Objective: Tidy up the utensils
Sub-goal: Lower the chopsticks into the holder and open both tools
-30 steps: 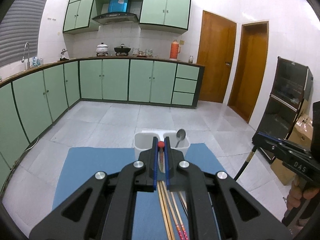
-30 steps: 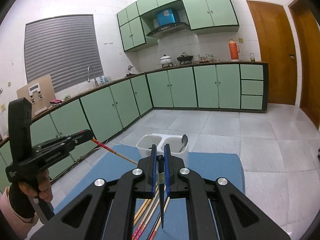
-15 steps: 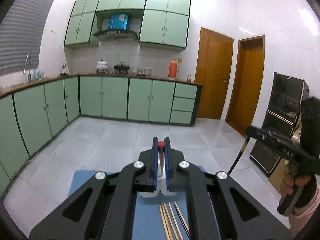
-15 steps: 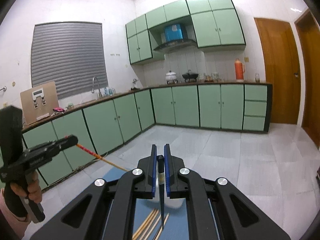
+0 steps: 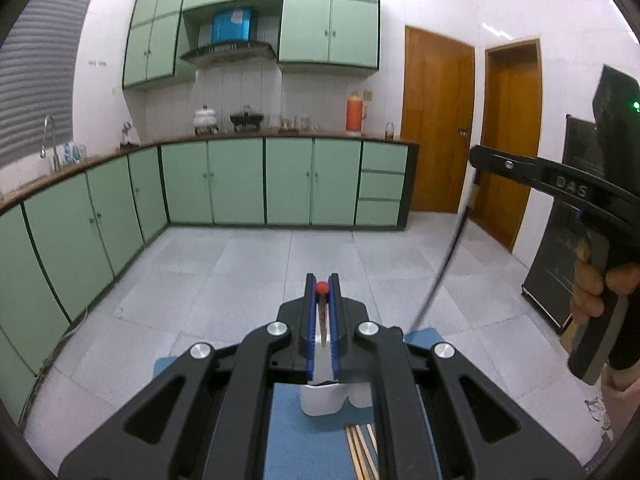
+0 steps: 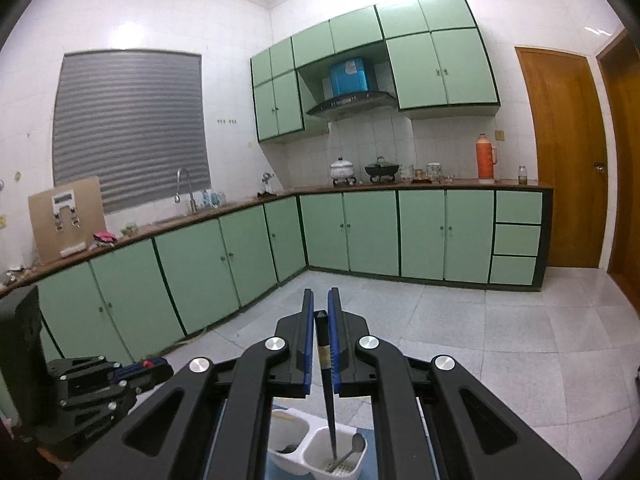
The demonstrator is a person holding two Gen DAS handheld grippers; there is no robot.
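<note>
My left gripper [image 5: 322,286] is shut on a red-tipped wooden chopstick [image 5: 321,312] that hangs down over the white two-compartment holder [image 5: 320,400] on the blue mat [image 5: 288,432]. My right gripper [image 6: 321,304] is shut on a black chopstick [image 6: 328,392] whose tip hangs down inside the right compartment of the holder [image 6: 316,460], beside a metal spoon [image 6: 352,450]. The right gripper also shows in the left wrist view [image 5: 480,158], high at the right, with the black chopstick [image 5: 444,264] hanging from it. Several wooden chopsticks [image 5: 362,452] lie on the mat near the holder.
The mat lies on a grey tiled floor [image 5: 240,264]. Green kitchen cabinets [image 6: 224,276] run along the left and far walls. Two wooden doors [image 5: 436,124] stand at the right, and a dark cabinet [image 5: 560,264] stands by the right wall.
Both grippers have risen and tilted up while holding their chopsticks. The holder has slid toward the bottom of both views. The black chopstick tip now hangs in the holder's right compartment.
</note>
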